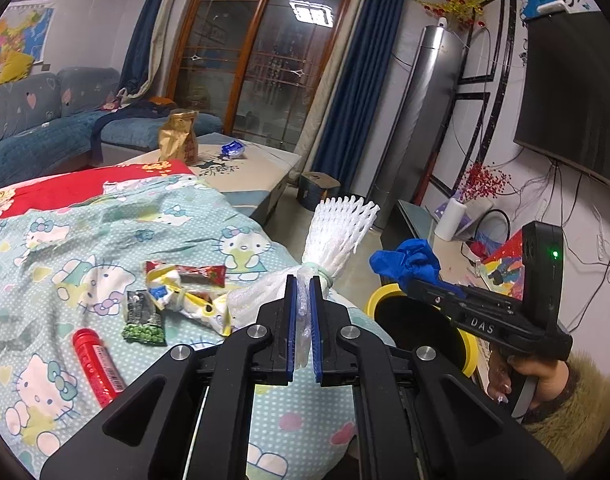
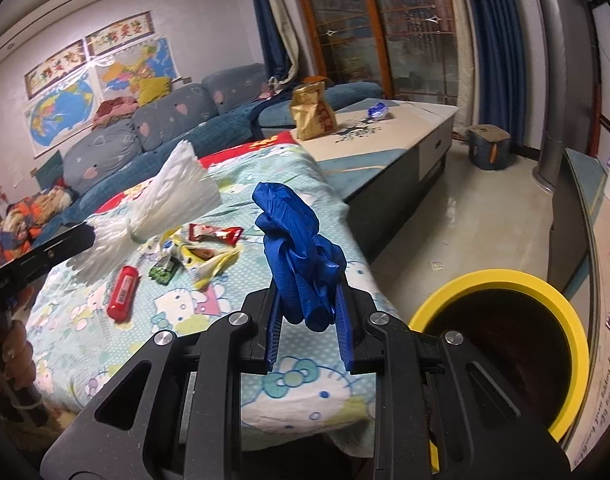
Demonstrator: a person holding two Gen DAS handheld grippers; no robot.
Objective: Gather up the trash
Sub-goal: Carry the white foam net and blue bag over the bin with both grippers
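My left gripper (image 1: 303, 286) is shut on a white foam fruit net (image 1: 337, 232) and holds it above the cloth's right edge; the net also shows in the right wrist view (image 2: 173, 196). My right gripper (image 2: 309, 296) is shut on a crumpled blue glove (image 2: 297, 244), held up beside the yellow-rimmed bin (image 2: 501, 280); the glove (image 1: 409, 258) and bin (image 1: 379, 294) also show in the left wrist view. On the Hello Kitty cloth (image 1: 65, 248) lie a red tube (image 1: 97, 366), a green pea packet (image 1: 143, 318), a yellow-white wrapper (image 1: 185, 296) and a red wrapper (image 1: 201, 272).
A low table (image 2: 393, 148) behind the cloth carries a gold snack bag (image 2: 311, 110) and a blue wrapper (image 2: 379, 110). A blue sofa (image 2: 165, 128) stands at the back. A dark stool (image 2: 489, 146) and a tall grey air conditioner (image 1: 421, 120) stand on the floor.
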